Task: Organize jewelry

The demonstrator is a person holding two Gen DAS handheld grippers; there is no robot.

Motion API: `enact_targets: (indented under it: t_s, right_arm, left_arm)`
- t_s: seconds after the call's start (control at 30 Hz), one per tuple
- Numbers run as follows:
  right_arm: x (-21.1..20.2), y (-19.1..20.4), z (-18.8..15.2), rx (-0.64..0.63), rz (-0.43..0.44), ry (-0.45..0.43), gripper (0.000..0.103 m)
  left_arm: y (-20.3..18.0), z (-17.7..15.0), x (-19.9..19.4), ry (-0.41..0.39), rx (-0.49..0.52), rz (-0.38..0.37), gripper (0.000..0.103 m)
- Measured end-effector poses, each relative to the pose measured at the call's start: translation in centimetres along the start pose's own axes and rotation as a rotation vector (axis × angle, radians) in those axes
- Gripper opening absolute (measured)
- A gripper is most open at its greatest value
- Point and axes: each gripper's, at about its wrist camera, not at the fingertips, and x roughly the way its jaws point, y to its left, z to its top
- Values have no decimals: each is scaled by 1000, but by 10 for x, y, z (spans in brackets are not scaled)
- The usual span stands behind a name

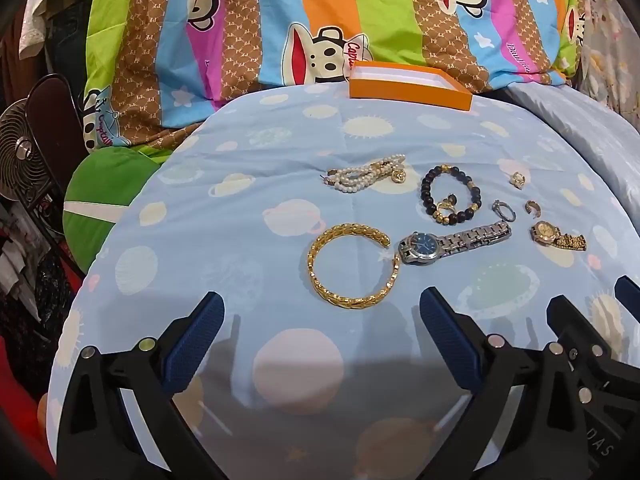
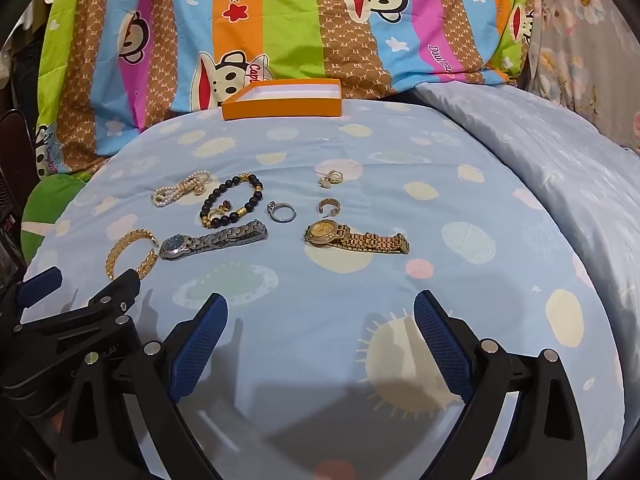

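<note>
Left wrist view: left gripper (image 1: 320, 320) spread wide, holding nothing — gold bangle (image 1: 352, 266) just ahead on blue bedsheet (image 1: 240, 208). Right gripper (image 2: 320, 332) likewise wide, empty — gold watch (image 2: 356, 237) ahead; orange box (image 2: 282, 99) far back.

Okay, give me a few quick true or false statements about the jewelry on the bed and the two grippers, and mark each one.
1. The orange box holds a watch. False: its white inside looks empty.
2. Both the left gripper and the right gripper are open and hold nothing. True.
3. The gold watch lies right of the silver watch. True.
4. A small gold ring lies inside the dark bead bracelet. True.
5. The gold bangle is a closed ring. False: it has a gap.
</note>
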Motion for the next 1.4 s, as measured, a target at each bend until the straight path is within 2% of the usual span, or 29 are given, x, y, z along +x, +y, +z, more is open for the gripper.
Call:
enact_targets:
  t_s: [0.13, 1.4]
  right_arm:
    - [0, 0, 0, 0, 0, 0, 93]
    - [1, 0, 0, 4, 4, 4, 93]
  left_arm:
    - [9, -2, 4, -4, 1, -8, 96]
    - [9, -2, 5, -5, 4, -6, 95]
